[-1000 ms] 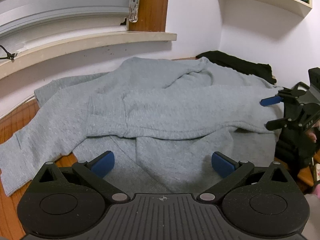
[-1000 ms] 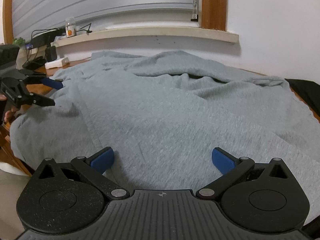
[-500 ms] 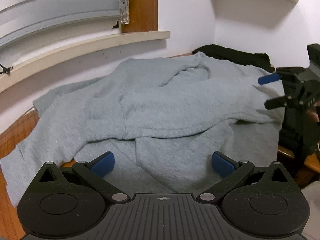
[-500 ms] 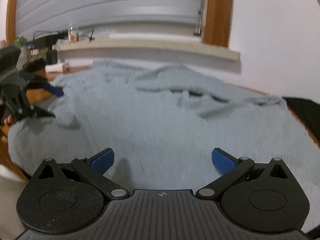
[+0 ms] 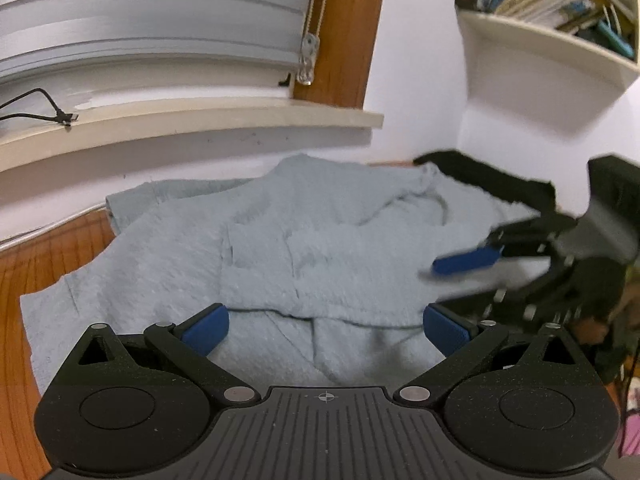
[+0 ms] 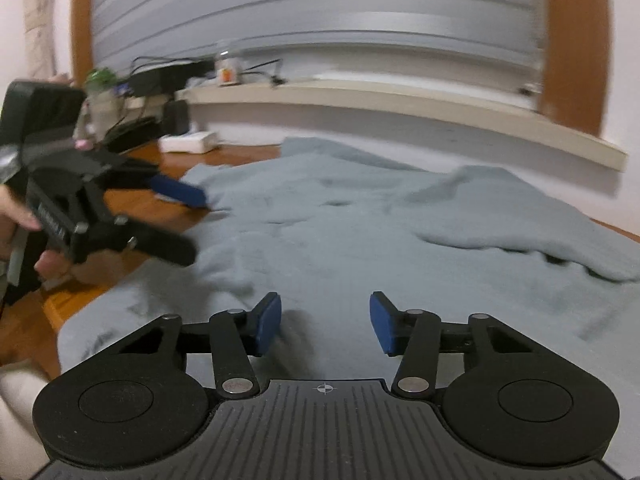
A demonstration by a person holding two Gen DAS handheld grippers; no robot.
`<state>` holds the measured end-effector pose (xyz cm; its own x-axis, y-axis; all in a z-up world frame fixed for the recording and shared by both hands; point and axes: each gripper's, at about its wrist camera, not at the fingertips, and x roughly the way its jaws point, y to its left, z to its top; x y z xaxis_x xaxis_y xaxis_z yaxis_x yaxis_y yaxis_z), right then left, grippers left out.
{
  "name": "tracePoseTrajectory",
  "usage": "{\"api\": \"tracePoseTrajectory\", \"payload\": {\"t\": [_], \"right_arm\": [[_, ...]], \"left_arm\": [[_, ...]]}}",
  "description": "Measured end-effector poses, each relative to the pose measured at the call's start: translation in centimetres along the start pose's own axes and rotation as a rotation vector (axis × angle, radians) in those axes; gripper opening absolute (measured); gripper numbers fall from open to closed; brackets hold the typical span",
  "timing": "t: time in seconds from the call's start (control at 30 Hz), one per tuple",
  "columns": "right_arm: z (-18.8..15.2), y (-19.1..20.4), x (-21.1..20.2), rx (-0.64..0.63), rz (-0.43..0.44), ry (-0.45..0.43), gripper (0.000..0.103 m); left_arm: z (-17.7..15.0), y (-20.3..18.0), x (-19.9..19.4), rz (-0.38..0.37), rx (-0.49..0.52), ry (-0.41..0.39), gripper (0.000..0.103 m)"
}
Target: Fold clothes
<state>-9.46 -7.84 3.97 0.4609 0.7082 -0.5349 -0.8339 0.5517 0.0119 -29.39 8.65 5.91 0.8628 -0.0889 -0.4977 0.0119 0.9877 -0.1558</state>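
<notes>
Left wrist view: the left tongs (image 5: 326, 326) stand wide apart and empty above the near edge of the grey sweatshirt (image 5: 320, 248), which lies rumpled across the wooden bench (image 5: 44, 256). Right wrist view: the right tongs (image 6: 325, 322) have just been closing, now half apart, over the sweatshirt (image 6: 380, 248), nothing pinched between them.

I am in a room of a home, a bedroom or study by the look of it. My work lies on a wooden table (image 5: 48, 264) pushed against a white wall under a window with a wood frame (image 5: 340, 28), a lowered grey roller shutter (image 6: 312, 28) and a pale windowsill (image 5: 192, 124). A wall shelf (image 5: 552, 36) crammed with books hangs in the corner. On the sill stand a small jar (image 6: 226, 68) and loose cables (image 5: 44, 108), household clutter.
</notes>
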Motion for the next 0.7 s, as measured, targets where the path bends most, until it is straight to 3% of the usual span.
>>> {"api": "tracePoseTrajectory", "payload": {"t": [0.13,0.2,0.23,0.3,0.33,0.6,0.7], "right_arm": [[0.5,1.5,1.4,-0.037,0.021,0.04,0.043],[0.5,1.9,1.9,-0.062,0.016,0.055,0.028],[0.5,1.9,1.9,-0.069,0.012,0.055,0.028],[0.5,1.9,1.9,-0.074,0.002,0.05,0.009],[0.5,1.8,1.7,-0.075,-0.007,0.046,0.005],[0.5,-0.4,-3.2,-0.124,-0.193,-0.07,0.003],[0.2,-2.9,-6.3,-0.12,-0.314,-0.089,0.003]], "left_arm": [[0.3,0.4,-0.2,-0.008,0.003,-0.005,0.1],[0.2,0.6,-0.3,-0.011,-0.001,-0.004,0.1],[0.2,0.6,-0.2,-0.014,0.0,-0.003,0.098],[0.1,0.5,0.0,-0.015,0.007,-0.002,0.098],[0.1,0.4,0.0,-0.017,0.01,-0.001,0.098],[0.9,-0.4,0.9,-0.034,0.028,-0.001,0.098],[1.7,-1.2,1.5,-0.048,0.045,-0.008,0.098]]}}
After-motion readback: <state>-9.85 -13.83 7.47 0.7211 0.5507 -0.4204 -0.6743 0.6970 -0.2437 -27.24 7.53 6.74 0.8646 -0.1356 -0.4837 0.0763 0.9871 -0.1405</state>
